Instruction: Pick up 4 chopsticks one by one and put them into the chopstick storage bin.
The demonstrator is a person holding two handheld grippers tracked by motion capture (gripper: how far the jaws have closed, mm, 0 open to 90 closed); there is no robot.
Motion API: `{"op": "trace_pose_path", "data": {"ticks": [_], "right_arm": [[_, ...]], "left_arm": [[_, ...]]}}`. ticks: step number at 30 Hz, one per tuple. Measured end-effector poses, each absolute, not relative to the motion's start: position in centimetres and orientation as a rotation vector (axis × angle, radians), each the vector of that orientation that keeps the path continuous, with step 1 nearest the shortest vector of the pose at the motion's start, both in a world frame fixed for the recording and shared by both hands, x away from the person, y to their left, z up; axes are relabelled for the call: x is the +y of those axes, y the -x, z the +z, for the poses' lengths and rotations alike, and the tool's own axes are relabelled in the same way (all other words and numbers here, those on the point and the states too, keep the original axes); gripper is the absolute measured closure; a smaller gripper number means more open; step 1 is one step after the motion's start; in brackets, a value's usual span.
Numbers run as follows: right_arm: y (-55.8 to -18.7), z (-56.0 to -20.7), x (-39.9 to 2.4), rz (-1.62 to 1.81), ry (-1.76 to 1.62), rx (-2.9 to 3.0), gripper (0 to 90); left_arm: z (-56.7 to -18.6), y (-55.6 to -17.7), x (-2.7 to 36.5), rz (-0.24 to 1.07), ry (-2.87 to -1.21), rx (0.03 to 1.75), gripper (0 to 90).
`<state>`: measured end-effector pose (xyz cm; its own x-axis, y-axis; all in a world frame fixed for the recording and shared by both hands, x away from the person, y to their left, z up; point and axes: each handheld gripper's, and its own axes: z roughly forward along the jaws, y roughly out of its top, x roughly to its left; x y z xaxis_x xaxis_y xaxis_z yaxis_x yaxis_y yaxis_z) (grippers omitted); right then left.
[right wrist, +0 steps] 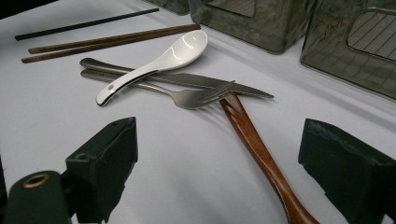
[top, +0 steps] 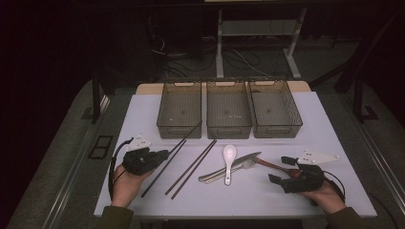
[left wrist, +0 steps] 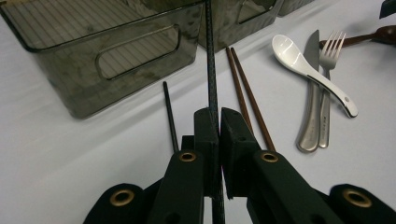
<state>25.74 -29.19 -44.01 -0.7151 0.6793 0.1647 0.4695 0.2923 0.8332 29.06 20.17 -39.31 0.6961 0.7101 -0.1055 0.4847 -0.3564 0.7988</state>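
A: What fills the frame, largest first?

B: A white table runs across the centre of the high view. Three smoky bins stand side by side along its upper edge.

A: And the tools?

B: The left hand-held gripper, at lower left, is clenched on a black chopstick. In the left gripper view, that stick runs up the middle of the frame, its tip against the rim of the nearest bin. The right hand-held gripper, at lower right, is released. In the right gripper view its jaws stand wide apart, either side of a wooden handle.

A: The rest of the cutlery?

B: A second black chopstick lies just left of the held one. A brown pair lies at centre. Right of it, a white spoon rests across a knife and fork.
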Motion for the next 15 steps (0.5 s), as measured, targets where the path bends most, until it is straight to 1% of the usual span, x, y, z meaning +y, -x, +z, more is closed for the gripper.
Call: {"op": "trace_pose_path", "data": {"ticks": [15], "right_arm": [[-25.8, -44.0, -29.2, 1.389, -1.063, 2.339, 11.5]], "left_arm": [[-38.8, -31.1, 18.6, 0.334, -2.010, 0.893, 84.7]]}}
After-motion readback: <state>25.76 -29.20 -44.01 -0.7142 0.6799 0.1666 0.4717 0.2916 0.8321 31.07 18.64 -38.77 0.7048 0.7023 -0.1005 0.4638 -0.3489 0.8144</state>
